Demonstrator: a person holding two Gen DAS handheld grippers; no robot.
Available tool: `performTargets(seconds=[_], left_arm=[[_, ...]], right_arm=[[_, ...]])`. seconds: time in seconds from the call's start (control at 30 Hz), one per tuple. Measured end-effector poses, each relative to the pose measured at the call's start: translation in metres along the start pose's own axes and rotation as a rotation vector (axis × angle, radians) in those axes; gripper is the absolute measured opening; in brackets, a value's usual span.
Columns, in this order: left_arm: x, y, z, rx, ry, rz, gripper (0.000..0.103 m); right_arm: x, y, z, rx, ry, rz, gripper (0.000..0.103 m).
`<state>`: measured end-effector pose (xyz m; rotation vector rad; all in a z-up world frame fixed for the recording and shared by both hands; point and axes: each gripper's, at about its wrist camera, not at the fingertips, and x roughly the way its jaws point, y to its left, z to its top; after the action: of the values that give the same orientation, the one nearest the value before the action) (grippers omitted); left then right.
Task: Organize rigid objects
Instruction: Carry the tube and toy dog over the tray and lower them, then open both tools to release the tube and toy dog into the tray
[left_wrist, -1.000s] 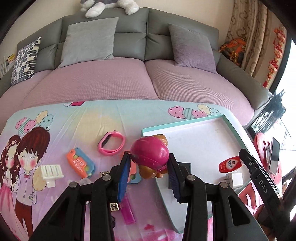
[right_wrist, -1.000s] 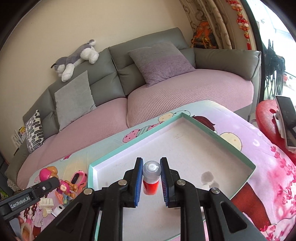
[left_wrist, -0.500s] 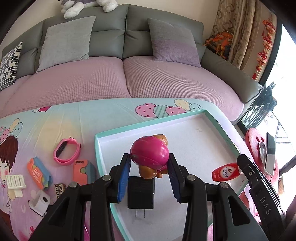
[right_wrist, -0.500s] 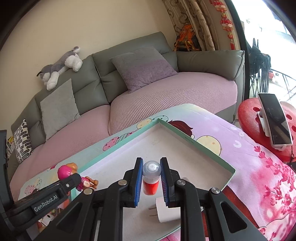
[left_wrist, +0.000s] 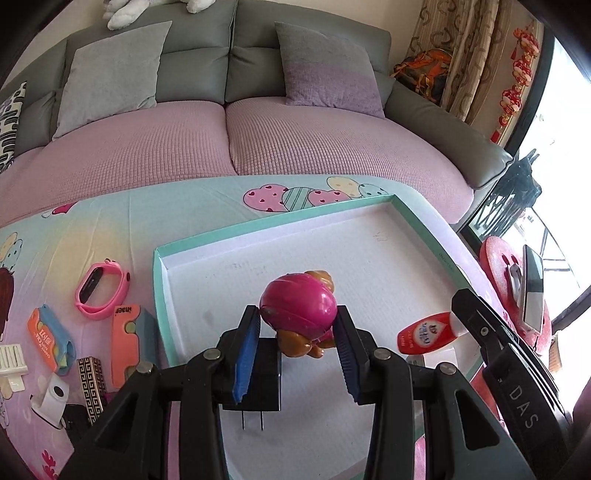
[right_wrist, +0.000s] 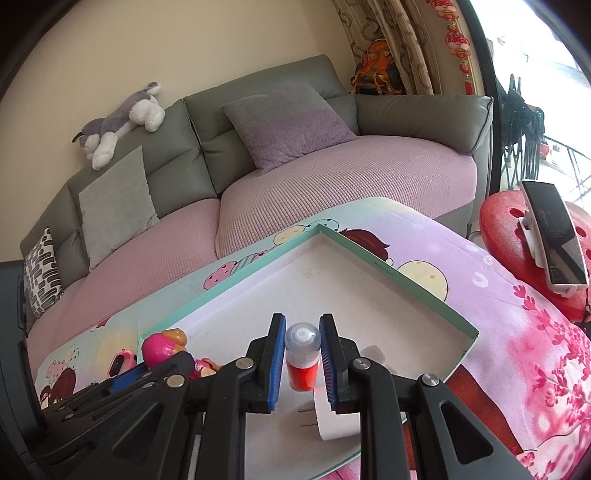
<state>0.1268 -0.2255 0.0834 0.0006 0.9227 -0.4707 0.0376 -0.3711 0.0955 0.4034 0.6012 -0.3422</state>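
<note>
Right tool (right_wrist: 303, 354) grips red bottle (right_wrist: 302, 356) above tray (right_wrist: 424, 295).

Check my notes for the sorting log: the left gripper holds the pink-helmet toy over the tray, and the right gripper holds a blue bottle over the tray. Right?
One slip: the bottle in the right gripper is red with a clear cap, not blue, as the right wrist view shows. The rest stands: the left gripper holds the pink-helmet toy over the tray.
</note>
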Motion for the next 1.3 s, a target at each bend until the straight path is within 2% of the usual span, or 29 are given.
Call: performTargets(seconds=[0.17, 0.3, 0.57, 0.6, 0.63, 0.67, 0.7, 0.73, 0.9, 1.0, 1.07, 1.17, 1.3], left_arm=[[-0.001, 0.003, 0.001, -0.013, 0.005, 0.000, 0.045], [-0.004, 0.007, 0.002, -0.029, 0.008, 0.005, 0.054], [-0.011, 0.018, 0.005, -0.058, 0.004, 0.020, 0.055], [-0.010, 0.019, 0.005, -0.062, 0.004, 0.025, 0.055], [-0.010, 0.021, 0.005, -0.066, 0.006, 0.032, 0.057], [-0.010, 0.023, 0.005, -0.074, 0.009, 0.044, 0.065], [-0.009, 0.025, 0.005, -0.081, 0.013, 0.057, 0.069], [-0.009, 0.027, 0.005, -0.085, 0.015, 0.067, 0.070], [-0.005, 0.039, 0.003, -0.110, 0.028, 0.109, 0.077], [-0.004, 0.046, 0.002, -0.130, 0.036, 0.130, 0.077], [-0.002, 0.051, 0.002, -0.144, 0.049, 0.149, 0.078], [0.002, 0.060, -0.001, -0.159, 0.074, 0.182, 0.094], [0.003, 0.071, -0.003, -0.182, 0.084, 0.210, 0.094]], right_arm=[[0.003, 0.003, -0.002, -0.014, 0.009, -0.001, 0.021], [0.002, 0.004, -0.002, -0.016, 0.011, -0.005, 0.021], [0.005, 0.009, -0.003, -0.037, 0.022, -0.010, 0.021], [0.006, 0.009, -0.004, -0.039, 0.025, -0.015, 0.023], [0.007, 0.009, -0.004, -0.039, 0.029, -0.021, 0.032], [0.008, 0.009, -0.004, -0.038, 0.033, -0.028, 0.039], [0.009, 0.008, -0.004, -0.035, 0.036, -0.031, 0.053], [0.009, 0.008, -0.005, -0.030, 0.037, -0.028, 0.059], [0.012, 0.009, -0.006, -0.038, 0.052, -0.038, 0.062], [0.016, 0.011, -0.008, -0.048, 0.066, -0.036, 0.064], [0.018, 0.013, -0.009, -0.058, 0.071, -0.040, 0.071], [0.020, 0.015, -0.011, -0.075, 0.079, -0.049, 0.083], [0.023, 0.017, -0.013, -0.088, 0.088, -0.053, 0.094]])
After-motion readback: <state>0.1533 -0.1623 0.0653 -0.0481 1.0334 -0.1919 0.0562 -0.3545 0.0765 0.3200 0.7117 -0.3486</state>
